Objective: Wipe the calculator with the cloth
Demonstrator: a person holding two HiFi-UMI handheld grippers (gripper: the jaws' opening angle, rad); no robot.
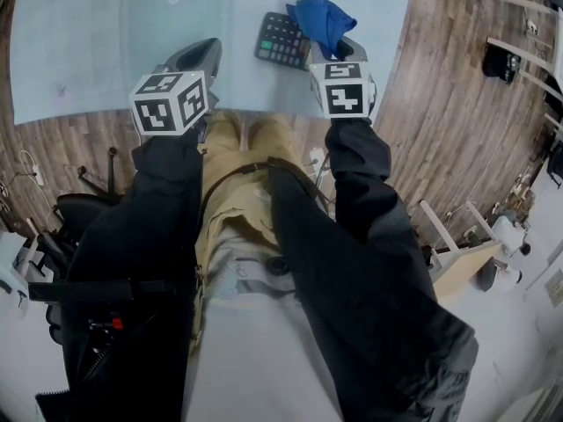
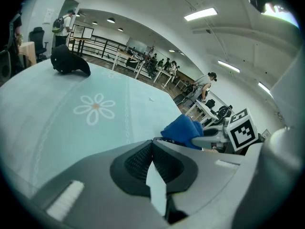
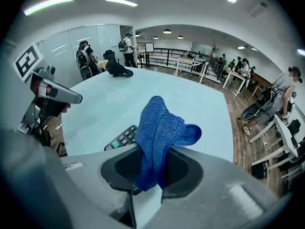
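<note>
Right gripper (image 3: 153, 163): jaws clamped on blue cloth (image 3: 159, 132), which bunches upward past them. Calculator (image 1: 280, 40) flat on table (image 1: 88, 60), near front edge, just beyond right gripper. Left gripper (image 2: 152, 147): jaws closed together, nothing held, apart from calculator.

Table (image 1: 88, 42): covered in pale blue, flower-printed | calculator (image 1: 280, 40) laid near front edge | dark object (image 2: 69, 61) set at far end
</note>
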